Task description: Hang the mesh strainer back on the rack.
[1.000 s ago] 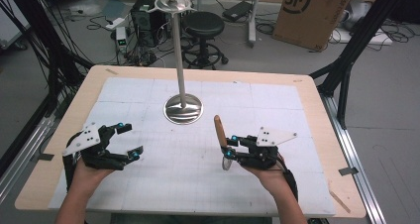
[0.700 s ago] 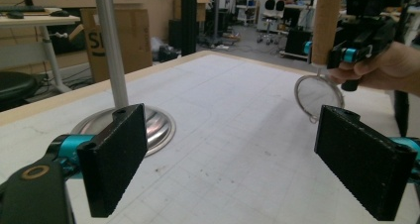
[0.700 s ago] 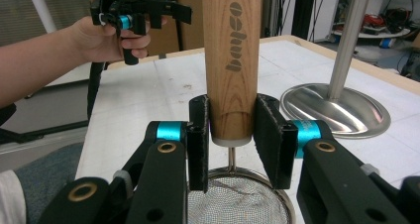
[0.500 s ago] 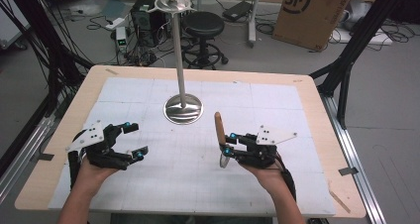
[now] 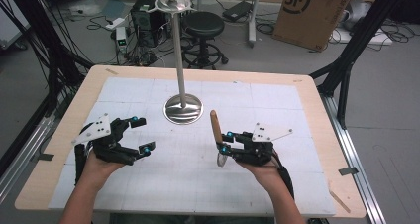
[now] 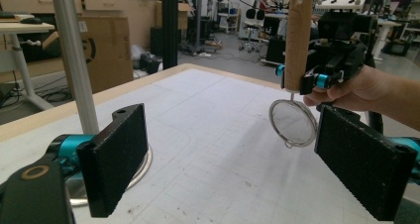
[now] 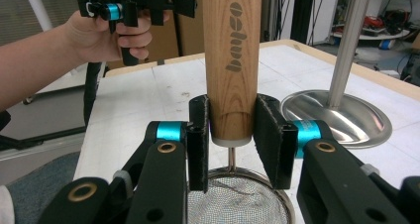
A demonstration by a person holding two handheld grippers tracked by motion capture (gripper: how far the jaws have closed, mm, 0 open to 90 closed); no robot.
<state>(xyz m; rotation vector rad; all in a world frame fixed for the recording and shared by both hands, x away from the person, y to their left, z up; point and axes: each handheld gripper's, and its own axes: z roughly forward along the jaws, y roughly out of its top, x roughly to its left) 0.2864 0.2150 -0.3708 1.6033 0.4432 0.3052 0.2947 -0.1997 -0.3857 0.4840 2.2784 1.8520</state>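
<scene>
- high view: the left gripper has shifted toward the table's middle and lifted a little since a second ago; its jaws stand wide apart, empty.
- the right gripper has kept its place, jaws clamped on the wooden handle of one strainer, upright above the table.
- one metal stand, two grippers.

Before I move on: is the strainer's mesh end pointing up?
No, the right claw holds the strainer by its wooden handle with the mesh hanging below.

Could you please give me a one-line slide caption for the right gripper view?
Right gripper clamps the strainer by its wooden handle, mesh down, beside the stand.
</scene>
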